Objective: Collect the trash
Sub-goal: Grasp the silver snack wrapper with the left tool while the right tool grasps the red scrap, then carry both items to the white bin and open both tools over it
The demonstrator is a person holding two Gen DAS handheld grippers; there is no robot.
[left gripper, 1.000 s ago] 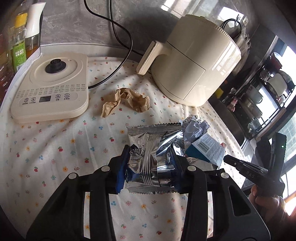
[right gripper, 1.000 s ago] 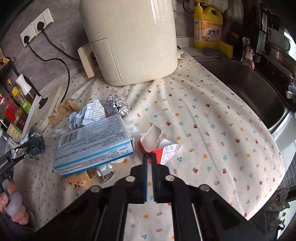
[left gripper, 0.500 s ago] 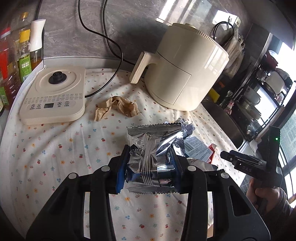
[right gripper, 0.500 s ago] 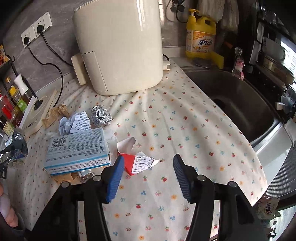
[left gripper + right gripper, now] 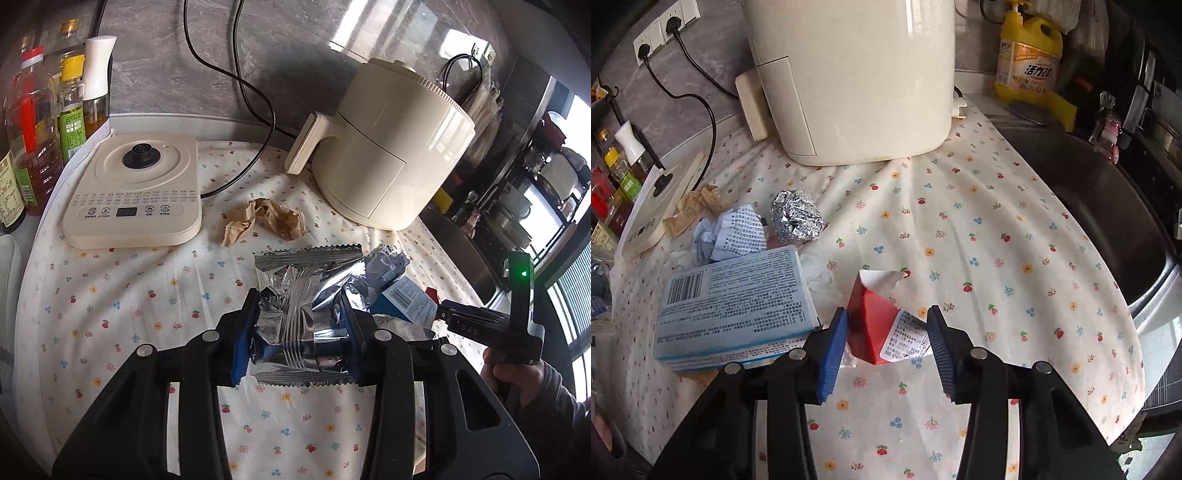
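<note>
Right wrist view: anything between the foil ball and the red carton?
Only flowered cloth and a bit of crumpled white tissue lie between the foil ball and the red carton, seen in the right wrist view.

Silver wrapper (image 5: 303, 317), red carton (image 5: 875, 325), floral tablecloth (image 5: 979, 236)

Bright daylight enters from the right window (image 5: 576, 332), glaring off the wall; fisheye edges darken and bend.
</note>
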